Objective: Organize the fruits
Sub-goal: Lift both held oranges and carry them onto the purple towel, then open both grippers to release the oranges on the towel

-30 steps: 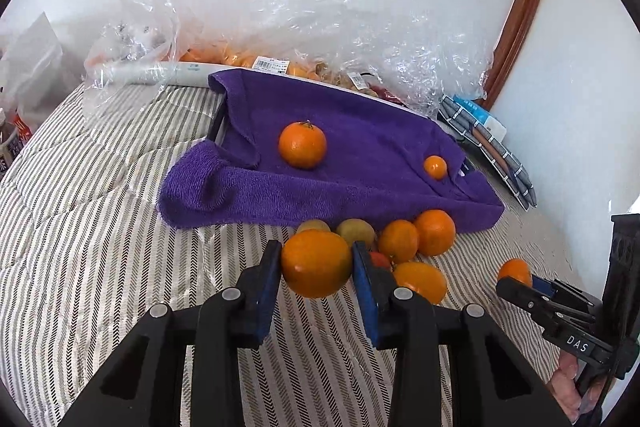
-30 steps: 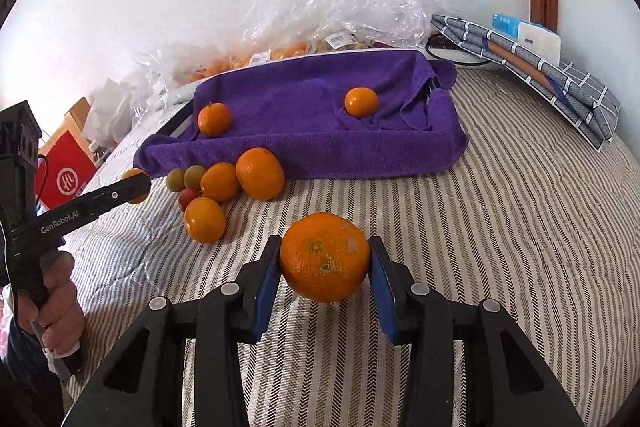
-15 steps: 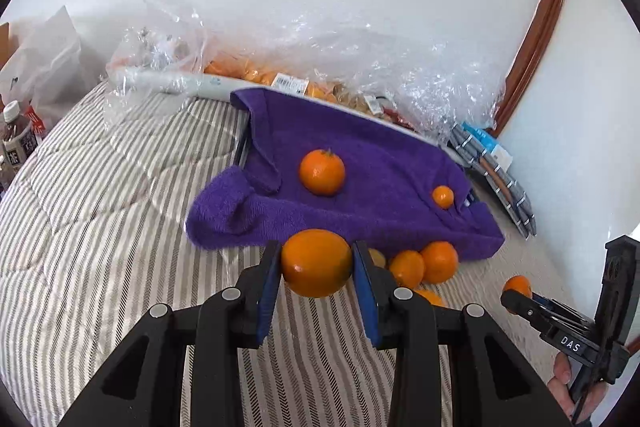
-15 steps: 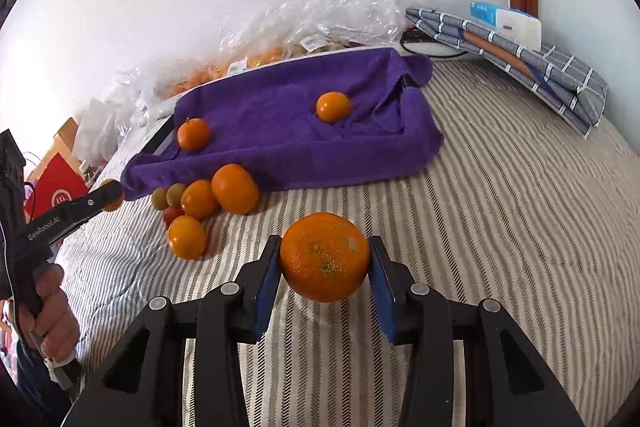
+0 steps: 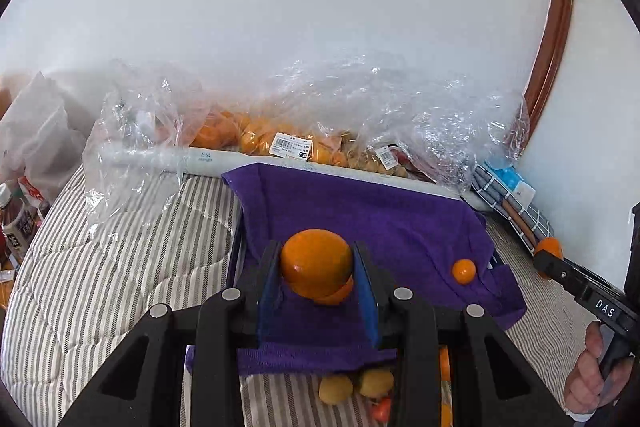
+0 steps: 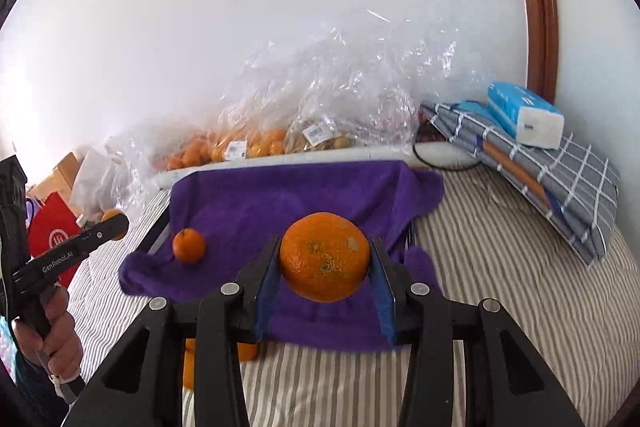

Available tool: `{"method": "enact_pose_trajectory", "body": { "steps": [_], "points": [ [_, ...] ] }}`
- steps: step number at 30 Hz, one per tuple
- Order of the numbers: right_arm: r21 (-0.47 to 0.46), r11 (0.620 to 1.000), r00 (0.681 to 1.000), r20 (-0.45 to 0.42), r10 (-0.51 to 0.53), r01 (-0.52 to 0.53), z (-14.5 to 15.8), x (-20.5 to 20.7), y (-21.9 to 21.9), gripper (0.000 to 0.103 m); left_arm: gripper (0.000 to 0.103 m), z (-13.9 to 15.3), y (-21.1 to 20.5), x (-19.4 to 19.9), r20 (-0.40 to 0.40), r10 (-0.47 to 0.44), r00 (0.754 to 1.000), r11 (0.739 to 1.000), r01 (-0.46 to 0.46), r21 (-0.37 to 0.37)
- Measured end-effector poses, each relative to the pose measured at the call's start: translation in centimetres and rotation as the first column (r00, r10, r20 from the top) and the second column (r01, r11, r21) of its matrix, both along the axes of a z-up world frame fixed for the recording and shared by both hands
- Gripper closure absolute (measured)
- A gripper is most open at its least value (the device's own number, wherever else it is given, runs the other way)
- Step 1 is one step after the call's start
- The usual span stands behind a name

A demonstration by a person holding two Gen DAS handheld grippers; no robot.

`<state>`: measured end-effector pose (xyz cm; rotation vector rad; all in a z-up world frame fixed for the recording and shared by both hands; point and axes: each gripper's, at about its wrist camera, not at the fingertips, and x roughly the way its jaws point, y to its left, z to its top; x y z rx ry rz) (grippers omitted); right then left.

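My left gripper (image 5: 316,255) is shut on a smooth orange (image 5: 316,267), held above the purple towel (image 5: 372,215). Just behind it an orange (image 5: 340,294) lies on the towel, mostly hidden, and a small orange (image 5: 464,271) sits further right. My right gripper (image 6: 325,251) is shut on a large dimpled orange (image 6: 324,263), also over the purple towel (image 6: 280,203), where one orange (image 6: 189,245) rests at the left. Each view shows the other gripper at its edge, gripping its orange. Loose small fruits (image 5: 336,389) lie on the bed in front of the towel.
Clear plastic bags of oranges and other fruit (image 5: 256,135) line the wall behind the towel. A folded checked cloth (image 6: 552,167) with a tissue pack (image 6: 524,115) lies at the right. A red bag (image 6: 52,231) and bottles (image 5: 16,223) stand at the left. Striped bedding (image 6: 500,267) surrounds the towel.
Both grippers have risen and moved forward over the purple towel, each still gripping its orange. The loose fruit pile has slid down in view, now under the fingers.
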<state>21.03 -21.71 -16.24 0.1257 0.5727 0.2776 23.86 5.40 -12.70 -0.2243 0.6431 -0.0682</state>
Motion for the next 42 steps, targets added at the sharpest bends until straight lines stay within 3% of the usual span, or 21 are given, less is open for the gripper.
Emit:
{"method": "enact_pose_trajectory", "body": {
  "steps": [12, 18, 42],
  "points": [
    [0.009, 1.0, 0.998, -0.068, -0.004, 0.005, -3.7, 3.8, -0.8, 0.061, 0.07, -3.6, 1.3, 1.5, -0.038, 0.025, 0.999, 1.0, -0.025, -0.016],
    [0.014, 1.0, 0.994, -0.108, 0.018, -0.017, -5.0, 4.4, -0.3, 0.061, 0.07, -4.2, 2.4, 1.9, -0.063, 0.051, 0.997, 0.996, -0.055, -0.072],
    [-0.021, 0.999, 0.989, -0.147, 0.03, -0.034, -6.3, 5.2, 0.3, 0.06, 0.069, -5.3, -0.4, 2.2, -0.112, 0.003, 0.994, 0.999, 0.0, 0.032]
  ]
}}
